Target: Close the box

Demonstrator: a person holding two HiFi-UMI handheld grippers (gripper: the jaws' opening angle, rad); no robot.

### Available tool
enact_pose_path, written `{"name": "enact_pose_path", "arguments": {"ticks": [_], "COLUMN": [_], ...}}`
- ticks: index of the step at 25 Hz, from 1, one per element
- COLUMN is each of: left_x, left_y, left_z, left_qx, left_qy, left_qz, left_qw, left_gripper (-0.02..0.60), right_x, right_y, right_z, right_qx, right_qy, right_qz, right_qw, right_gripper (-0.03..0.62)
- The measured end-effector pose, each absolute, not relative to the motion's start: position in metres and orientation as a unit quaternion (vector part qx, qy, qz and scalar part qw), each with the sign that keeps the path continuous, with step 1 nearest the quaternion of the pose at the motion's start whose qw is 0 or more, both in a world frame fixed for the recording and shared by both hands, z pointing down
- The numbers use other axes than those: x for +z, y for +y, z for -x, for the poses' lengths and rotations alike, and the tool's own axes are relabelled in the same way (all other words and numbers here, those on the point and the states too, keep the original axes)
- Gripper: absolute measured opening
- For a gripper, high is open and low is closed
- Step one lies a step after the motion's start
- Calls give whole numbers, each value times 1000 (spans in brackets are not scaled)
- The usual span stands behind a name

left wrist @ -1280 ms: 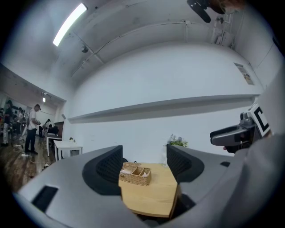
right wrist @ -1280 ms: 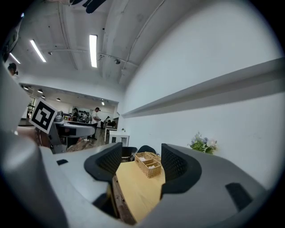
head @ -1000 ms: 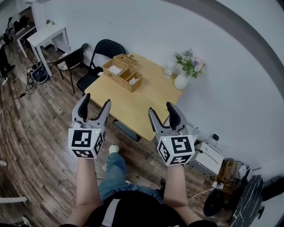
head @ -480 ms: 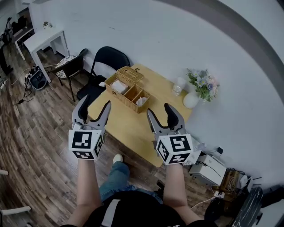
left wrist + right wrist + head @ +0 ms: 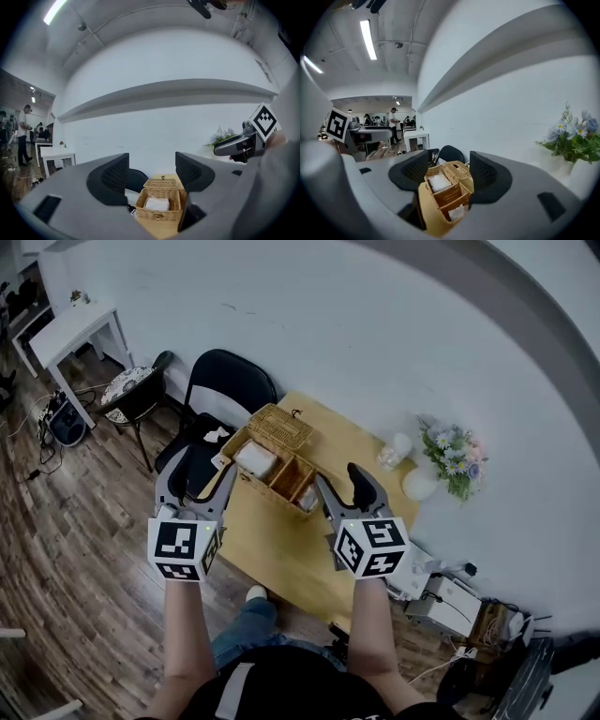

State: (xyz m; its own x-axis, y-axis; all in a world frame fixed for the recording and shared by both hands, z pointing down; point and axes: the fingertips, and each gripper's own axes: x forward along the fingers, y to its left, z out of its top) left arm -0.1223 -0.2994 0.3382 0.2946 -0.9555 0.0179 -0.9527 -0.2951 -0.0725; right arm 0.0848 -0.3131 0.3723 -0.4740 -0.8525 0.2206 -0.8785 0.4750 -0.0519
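On the table (image 5: pixel 281 549), at the end nearest the black chair (image 5: pixel 225 381): wicker box (image 5: pixel 281 474), not closed. Lid (image 5: pixel 281 426) is flipped open and tilted back on the box's wall side. Open compartments are visible, with white packets in at least two.

Left gripper (image 5: pixel 197 479) hangs over the table's near-left edge. Fingers are spread apart with nothing between them. Its own view shows the box ahead through the gap, out of contact.

Right gripper (image 5: pixel 342 486) is above the table too, near its middle and just short of the box. Fingers are released and holding nothing. In its view the box sits low in the gap, untouched.

Also on the table, at the end away from the chair: white vase (image 5: pixel 422 484) with flowers (image 5: pixel 455 451), and a glass (image 5: pixel 396 448) just beside it.

Off the table's chair end: a second chair (image 5: pixel 127 390) with a patterned seat, and a white side table (image 5: pixel 70 324) further out.
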Motion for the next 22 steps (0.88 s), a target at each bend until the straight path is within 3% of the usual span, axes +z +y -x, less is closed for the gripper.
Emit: {"name": "enact_pose_path", "arguments": {"ticks": [7,17,22], "left_x": [371,404,413], "left_y": [-355,-387,-393], "left_z": [146,136,126], "left_qx": [-35,-59,-74], "left_qy": [595,581,579], "left_qz": [803,811,811], "left_qw": [-12,-34,-40], "left_gripper": [313,313,313], "right_x": [413,445,489], "right_y": [-379,-446,-468], "right_z": [-66,-60,-72], "right_qx": [98,200,238], "right_qy": [-852,-860,-847], "right_qz": [-493,-457,-451], "right_qw": [146,110,149], "right_gripper": [288,285,282]}}
